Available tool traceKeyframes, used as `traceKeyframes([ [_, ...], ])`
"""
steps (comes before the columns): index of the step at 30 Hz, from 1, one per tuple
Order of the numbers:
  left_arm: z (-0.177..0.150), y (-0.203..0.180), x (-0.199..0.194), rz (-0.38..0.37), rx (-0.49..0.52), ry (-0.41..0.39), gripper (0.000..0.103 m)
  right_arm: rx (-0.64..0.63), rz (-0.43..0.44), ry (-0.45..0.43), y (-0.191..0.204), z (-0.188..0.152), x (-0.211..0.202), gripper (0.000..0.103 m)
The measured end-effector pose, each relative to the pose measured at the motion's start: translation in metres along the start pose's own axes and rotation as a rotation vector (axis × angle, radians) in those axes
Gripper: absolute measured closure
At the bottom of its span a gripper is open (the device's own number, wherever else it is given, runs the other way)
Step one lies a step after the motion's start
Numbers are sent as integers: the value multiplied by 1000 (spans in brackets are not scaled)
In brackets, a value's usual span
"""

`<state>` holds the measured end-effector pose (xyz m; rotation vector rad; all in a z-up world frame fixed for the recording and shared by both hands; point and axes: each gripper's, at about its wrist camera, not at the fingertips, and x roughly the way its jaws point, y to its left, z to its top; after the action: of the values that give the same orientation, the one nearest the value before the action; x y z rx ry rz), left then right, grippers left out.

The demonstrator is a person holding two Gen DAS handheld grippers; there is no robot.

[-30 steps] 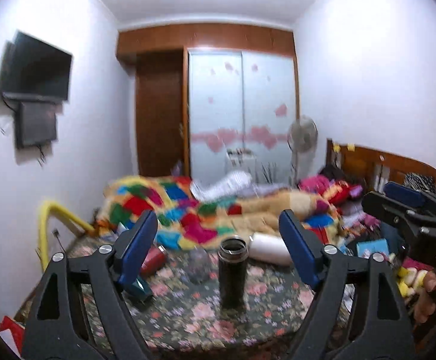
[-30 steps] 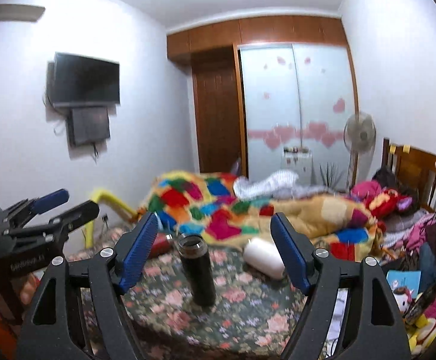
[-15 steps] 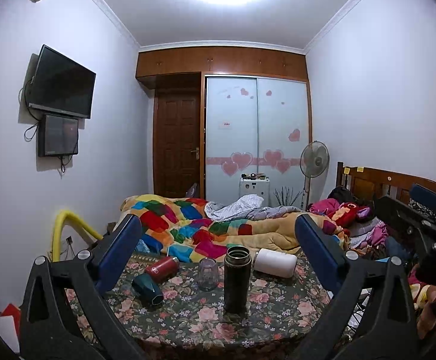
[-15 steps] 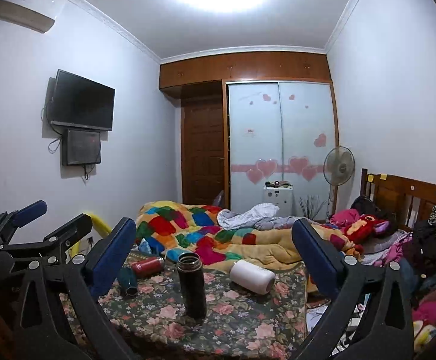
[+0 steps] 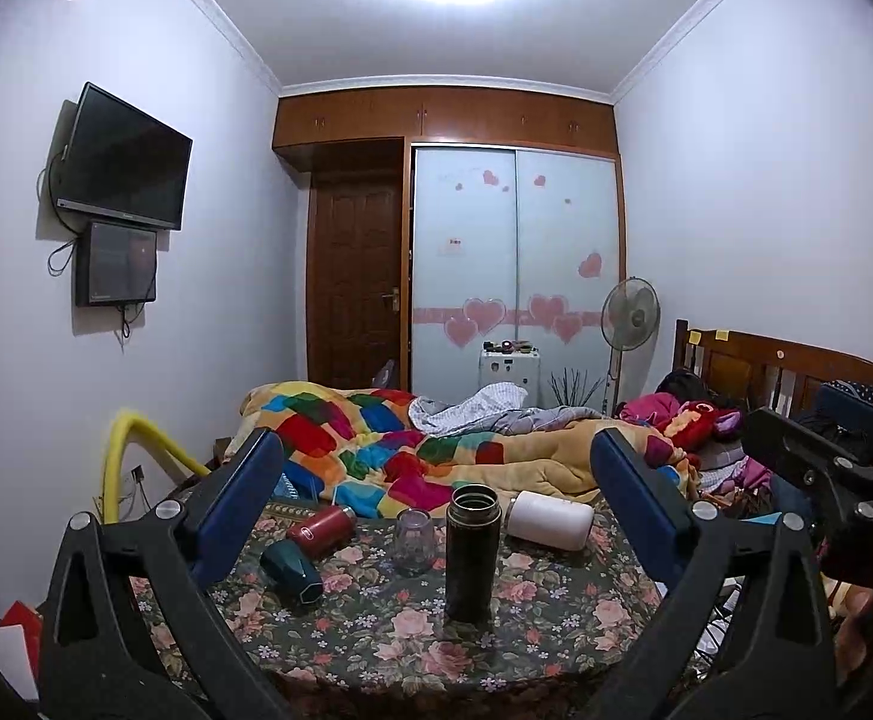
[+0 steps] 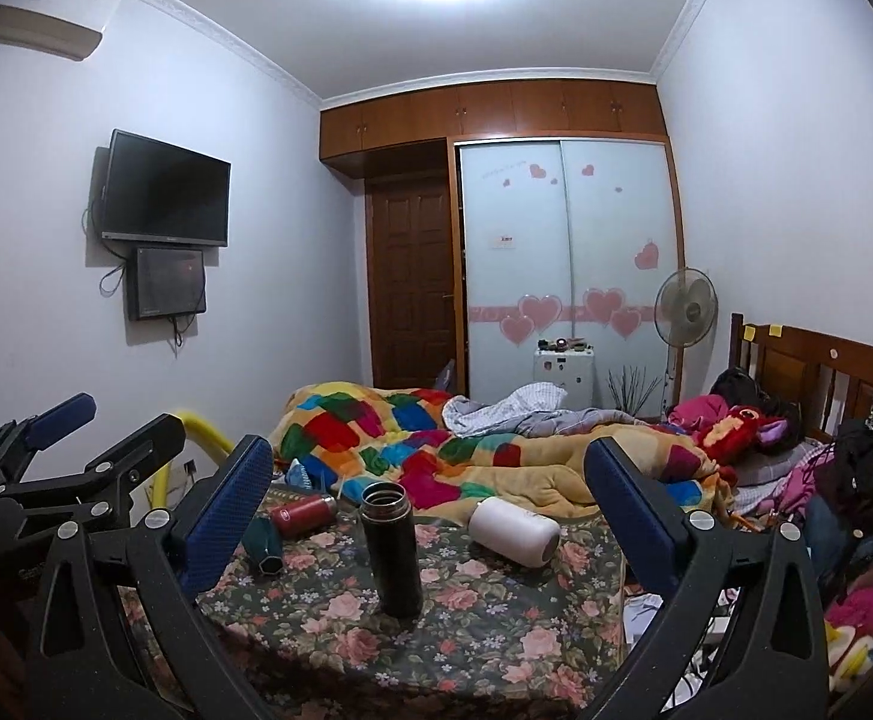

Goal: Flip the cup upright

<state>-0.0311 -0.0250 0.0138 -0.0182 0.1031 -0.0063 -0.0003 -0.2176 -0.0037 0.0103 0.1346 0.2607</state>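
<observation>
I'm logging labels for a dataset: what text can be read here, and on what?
None reads clearly.
Embossed letters on the black right gripper: cut off, blurred.
Oval label on the lying red metal bottle: too small.
White sticker on the frosted wardrobe door: too small.

A home bedroom: bed (image 5: pixel 496 450) with patchwork quilt (image 5: pixel 364 438), wardrobe (image 5: pixel 514 252), wall television (image 5: pixel 124 159).

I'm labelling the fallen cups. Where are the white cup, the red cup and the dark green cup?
white cup (image 6: pixel 511 531), right wrist view, middle of its side, lying down.
red cup (image 5: pixel 320 530), left wrist view, middle of its side.
dark green cup (image 5: pixel 290 572), left wrist view, its side near the base.
</observation>
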Motion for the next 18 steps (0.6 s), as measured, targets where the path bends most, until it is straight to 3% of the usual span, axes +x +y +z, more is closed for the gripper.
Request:
traceKeyframes([
  [18,-5,7,12,6,-21,27,0,-7,8,16,1,-3,-2,0],
])
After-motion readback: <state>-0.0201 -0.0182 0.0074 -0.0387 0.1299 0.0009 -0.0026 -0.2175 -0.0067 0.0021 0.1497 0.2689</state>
